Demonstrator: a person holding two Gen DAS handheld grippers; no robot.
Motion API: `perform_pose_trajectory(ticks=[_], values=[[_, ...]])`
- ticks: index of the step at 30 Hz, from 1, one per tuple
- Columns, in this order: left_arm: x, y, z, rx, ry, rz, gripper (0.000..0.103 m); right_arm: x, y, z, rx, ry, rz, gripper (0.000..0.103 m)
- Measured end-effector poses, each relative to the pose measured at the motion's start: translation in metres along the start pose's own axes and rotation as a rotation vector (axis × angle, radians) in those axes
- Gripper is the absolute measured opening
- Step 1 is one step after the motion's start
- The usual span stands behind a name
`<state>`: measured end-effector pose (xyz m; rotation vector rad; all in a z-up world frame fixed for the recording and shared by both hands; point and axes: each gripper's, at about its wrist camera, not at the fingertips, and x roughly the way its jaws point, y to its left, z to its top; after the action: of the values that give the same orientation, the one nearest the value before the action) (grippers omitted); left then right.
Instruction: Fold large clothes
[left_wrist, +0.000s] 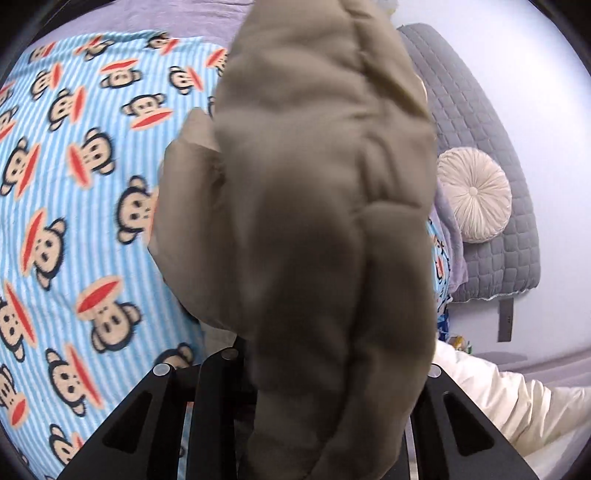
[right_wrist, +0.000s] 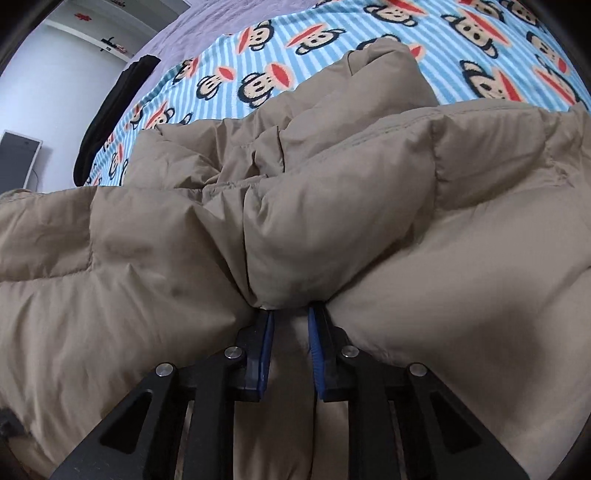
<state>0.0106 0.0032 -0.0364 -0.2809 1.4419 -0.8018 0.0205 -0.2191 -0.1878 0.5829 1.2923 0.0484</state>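
A tan puffer jacket (right_wrist: 332, 192) lies bunched on a bed under a blue striped monkey-print blanket (right_wrist: 332, 33). In the right wrist view my right gripper (right_wrist: 291, 314) has its blue pads (right_wrist: 266, 347) pressed on a fold of the jacket at its near edge. In the left wrist view a thick, raised part of the same jacket (left_wrist: 314, 221) hangs up over my left gripper (left_wrist: 295, 387) and hides its fingertips; the cloth runs down between the black fingers, gripped there and lifted above the blanket (left_wrist: 74, 184).
A grey quilted headboard (left_wrist: 480, 147) with a round cream cushion (left_wrist: 474, 194) stands at the right of the left wrist view. A white sleeve (left_wrist: 517, 402) shows at lower right. A black garment (right_wrist: 110, 122) hangs off the bed's far left edge.
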Motion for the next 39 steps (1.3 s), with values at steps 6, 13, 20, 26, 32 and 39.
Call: perform_pose_trajectory(ticks=[6,13,20,26,32,39], values=[[0.038,-0.060,0.018,0.054,0.039,0.088,0.031,0.020,-0.024,0.010,0.081,0.011,0.098,0.011],[0.049,-0.084,0.016,0.110,0.055,0.115,0.035,0.011,-0.049,0.008,0.203,0.014,0.224,0.010],[0.071,-0.098,0.023,0.085,0.082,0.159,0.035,0.005,-0.079,0.021,0.380,-0.064,0.423,0.010],[0.105,-0.117,0.036,0.121,0.192,0.065,0.069,-0.012,-0.087,0.015,0.337,-0.044,0.415,0.014],[0.164,-0.136,0.050,0.142,0.328,-0.118,0.069,-0.086,-0.143,-0.027,0.372,-0.129,0.304,0.014],[0.235,-0.152,0.064,0.202,0.338,-0.082,0.069,-0.143,-0.190,-0.096,0.463,-0.206,0.213,0.028]])
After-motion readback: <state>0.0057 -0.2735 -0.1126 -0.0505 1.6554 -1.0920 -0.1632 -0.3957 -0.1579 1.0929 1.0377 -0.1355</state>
